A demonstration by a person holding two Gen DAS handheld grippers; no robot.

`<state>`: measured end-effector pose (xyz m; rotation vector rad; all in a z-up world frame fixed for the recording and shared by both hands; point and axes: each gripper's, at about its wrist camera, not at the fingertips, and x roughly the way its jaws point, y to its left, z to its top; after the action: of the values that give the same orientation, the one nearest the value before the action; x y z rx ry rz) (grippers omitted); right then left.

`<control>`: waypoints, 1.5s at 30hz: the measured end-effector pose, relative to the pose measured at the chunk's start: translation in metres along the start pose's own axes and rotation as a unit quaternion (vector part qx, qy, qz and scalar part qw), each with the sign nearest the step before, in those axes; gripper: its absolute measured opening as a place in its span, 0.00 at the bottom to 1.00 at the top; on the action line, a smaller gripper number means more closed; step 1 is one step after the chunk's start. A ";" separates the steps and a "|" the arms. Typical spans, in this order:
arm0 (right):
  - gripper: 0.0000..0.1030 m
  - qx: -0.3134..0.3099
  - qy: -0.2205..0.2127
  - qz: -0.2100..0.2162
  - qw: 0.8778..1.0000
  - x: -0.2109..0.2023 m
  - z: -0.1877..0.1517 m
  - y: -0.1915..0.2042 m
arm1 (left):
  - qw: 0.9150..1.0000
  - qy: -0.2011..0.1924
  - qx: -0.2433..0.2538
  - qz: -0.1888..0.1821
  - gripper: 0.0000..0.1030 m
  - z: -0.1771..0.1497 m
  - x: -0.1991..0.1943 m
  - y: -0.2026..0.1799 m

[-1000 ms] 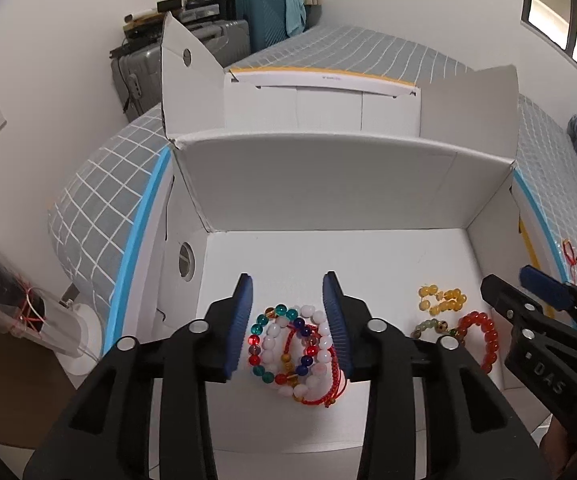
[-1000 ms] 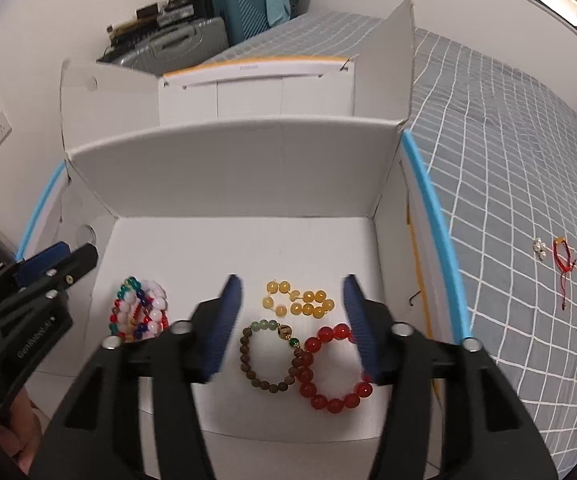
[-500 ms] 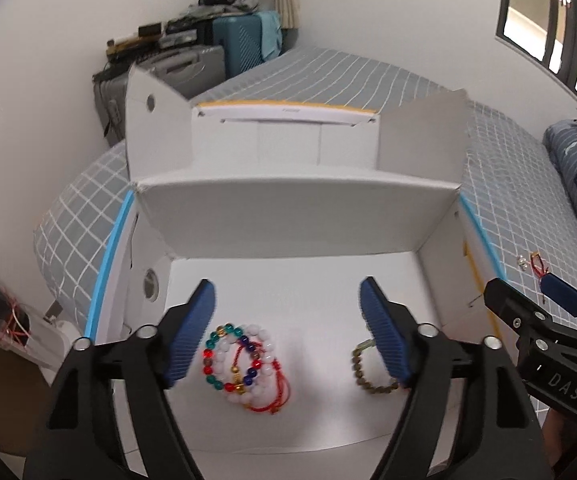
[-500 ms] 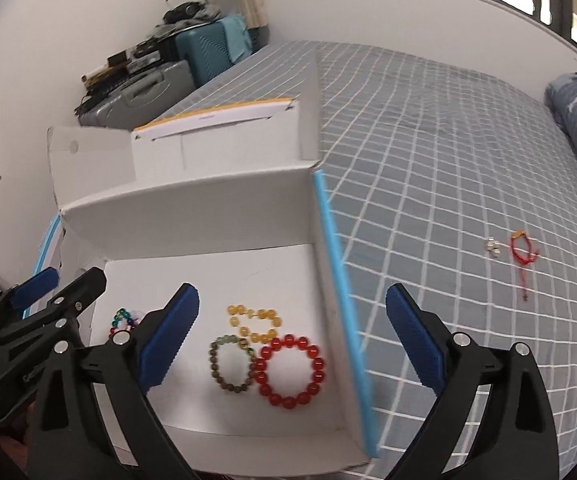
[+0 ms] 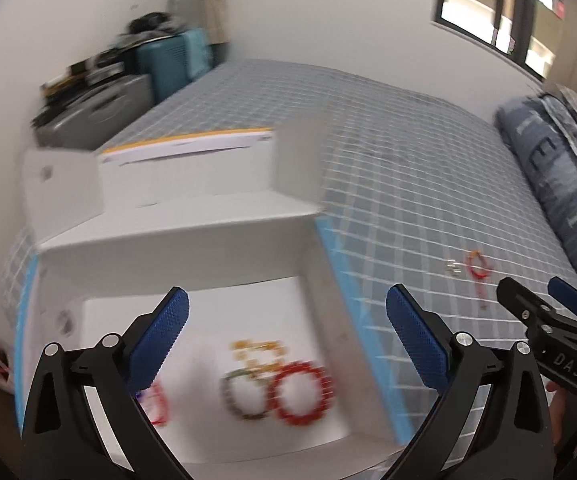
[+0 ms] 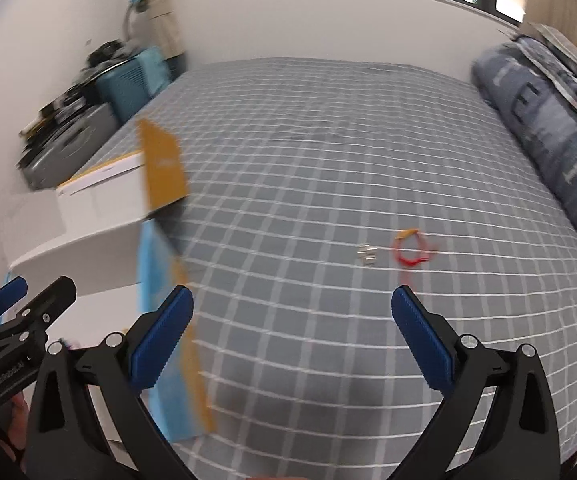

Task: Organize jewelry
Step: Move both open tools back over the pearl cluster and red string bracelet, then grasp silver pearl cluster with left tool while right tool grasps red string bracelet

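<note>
A white cardboard box [image 5: 176,232] lies open on the bed. On its floor are a red bead bracelet [image 5: 284,414], a green-brown bracelet [image 5: 226,394] and yellow beads [image 5: 256,347]. A multicoloured bracelet pile [image 5: 156,400] is half hidden behind my left finger. My left gripper [image 5: 286,300] hangs above the box's right side, jaws opening wide, nothing between them. My right gripper [image 6: 292,296] is over the sheet right of the box, jaws also opening, empty. Beyond it lie a red cord bracelet [image 6: 410,250] and small pale earrings [image 6: 366,256].
The bed has a grey checked sheet [image 6: 328,152]. A folded dark-blue duvet [image 6: 548,128] lies along its right side. Suitcases [image 6: 76,136] stand against the wall at the far left. The box's blue-edged right wall [image 6: 160,320] rises beside my right gripper.
Both grippers have let go of the bracelets in the box, opened wide and swung to the right and up. The right one now looks at the sheet with the red cord bracelet.
</note>
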<state>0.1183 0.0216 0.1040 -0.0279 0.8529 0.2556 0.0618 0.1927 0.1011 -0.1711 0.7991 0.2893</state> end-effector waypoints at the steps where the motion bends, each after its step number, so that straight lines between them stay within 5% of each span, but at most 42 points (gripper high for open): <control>1: 0.93 0.004 0.002 -0.007 1.000 0.002 0.003 -0.012 | 1.000 0.003 0.009 -0.006 0.94 0.003 0.005 -0.016; 10: 0.93 0.042 0.016 -0.044 0.998 0.040 0.031 -0.106 | 0.997 0.037 0.065 -0.023 0.94 0.014 0.071 -0.128; 20: 0.93 0.065 0.070 -0.030 0.995 0.134 0.042 -0.171 | 0.997 0.061 0.047 -0.026 0.94 0.018 0.155 -0.193; 27: 0.78 0.073 0.097 -0.023 0.992 0.185 0.034 -0.201 | 0.994 0.089 0.059 -0.030 0.93 0.011 0.212 -0.220; 32: 0.73 0.082 0.104 -0.014 0.991 0.206 0.030 -0.211 | 0.991 0.109 0.065 -0.029 0.82 0.002 0.242 -0.231; 45: 0.55 0.069 0.110 -0.016 0.991 0.237 0.029 -0.206 | 0.991 0.108 0.063 -0.037 0.82 -0.004 0.267 -0.241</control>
<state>0.3371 -0.1243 -0.0707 0.0610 1.0880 0.1648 0.3125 0.0146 -0.0854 -0.1134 1.0215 0.1514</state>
